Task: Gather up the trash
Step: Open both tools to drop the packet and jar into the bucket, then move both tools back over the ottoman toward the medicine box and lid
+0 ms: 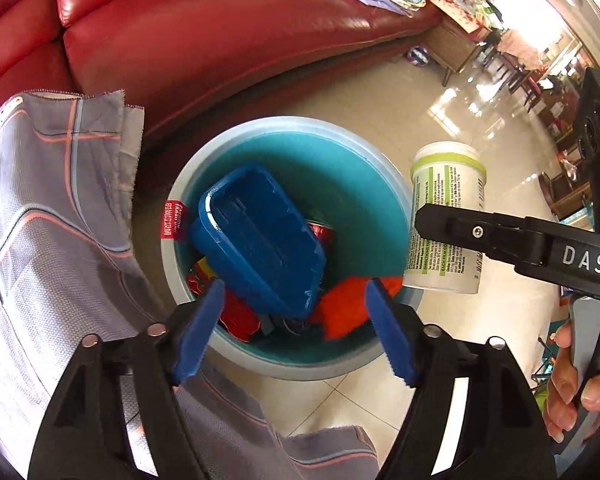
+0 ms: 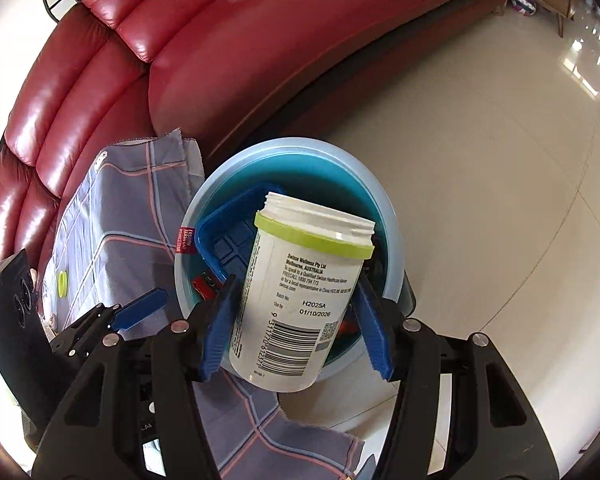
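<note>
Right gripper (image 2: 296,320): blue pads pressed against both sides of a white plastic jar (image 2: 300,292), lid off, lime-green band under the threaded neck. Jar tilted, mouth pointing away toward 1 o'clock in the right wrist view. It hangs over the near rim of a round bin (image 2: 388,224) with a pale blue rim and teal interior; no contact with the bin visible.

In the left wrist view the same jar (image 1: 446,216) sits at 3 o'clock, just beside the bin's right edge, with one black finger of the right gripper (image 1: 480,234) across its label. The person's right hand (image 1: 576,396) wraps the handle at 4 o'clock.

Left gripper (image 1: 296,328): jaws wide apart, nothing between the pads, hovering over the bin's (image 1: 168,256) near edge.

Bin contents: blue rectangular plastic tray (image 1: 260,244), tilted and leaning on the left wall; red and orange wrappers (image 1: 344,308) beneath it.

Bin stands on a cream tiled floor (image 2: 480,160). A grey plaid cloth (image 1: 52,216) lies at 9 o'clock of the bin, touching its rim; a red tag (image 1: 173,220) shows at that contact. Red leather sofa (image 1: 220,40) at 12 o'clock. A small green lid (image 2: 62,283) rests on the cloth, seen at 8 o'clock in the right wrist view.
</note>
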A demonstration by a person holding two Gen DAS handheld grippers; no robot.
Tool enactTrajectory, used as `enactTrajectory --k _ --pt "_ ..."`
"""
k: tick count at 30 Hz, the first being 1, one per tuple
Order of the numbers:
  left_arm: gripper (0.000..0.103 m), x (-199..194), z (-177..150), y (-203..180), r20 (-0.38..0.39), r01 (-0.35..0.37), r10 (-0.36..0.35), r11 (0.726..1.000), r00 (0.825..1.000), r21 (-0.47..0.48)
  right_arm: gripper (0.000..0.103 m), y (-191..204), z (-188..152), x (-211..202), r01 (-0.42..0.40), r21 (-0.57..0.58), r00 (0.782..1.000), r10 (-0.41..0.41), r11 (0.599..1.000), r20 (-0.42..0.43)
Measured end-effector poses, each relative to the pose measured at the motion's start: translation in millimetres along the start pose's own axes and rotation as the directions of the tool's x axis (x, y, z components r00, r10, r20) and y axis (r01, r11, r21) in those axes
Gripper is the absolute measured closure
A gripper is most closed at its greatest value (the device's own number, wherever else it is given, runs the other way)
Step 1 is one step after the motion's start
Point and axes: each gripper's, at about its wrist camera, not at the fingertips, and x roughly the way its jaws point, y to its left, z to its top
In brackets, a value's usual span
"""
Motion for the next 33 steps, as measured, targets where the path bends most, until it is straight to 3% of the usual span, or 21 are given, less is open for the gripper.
enactTrajectory --k 3,15,19,24,33 --pt "0.013 -4 -3 4 0.008 -0.012 0.012 1.000 1.000 -0.006 0.048 4 1 3 0.000 -0.002 1.000 0.000 1.000 -0.006" --pt "0.007 -29 -13 23 0.053 -0.040 0.042 0.998 0.998 -0.041 0.047 29 2 6 0.018 -0.063 0.999 -0.020 0.998 -0.030" --pt "0.006 -38 -16 26 0.059 -0.040 0.043 0.998 0.997 -0.052 0.030 34 1 3 0.021 -0.067 0.999 -0.023 0.998 -0.026" --pt "0.006 -46 -22 33 0.063 -0.034 0.038 0.997 0.997 -0.067 0.017 41 -1 1 0.028 -0.060 0.999 -0.030 0.998 -0.040" --pt "0.006 -69 -43 54 0.079 -0.017 0.027 0.993 0.997 -0.120 0.017 58 -14 -10 0.053 -0.068 0.998 -0.056 0.996 -0.041"
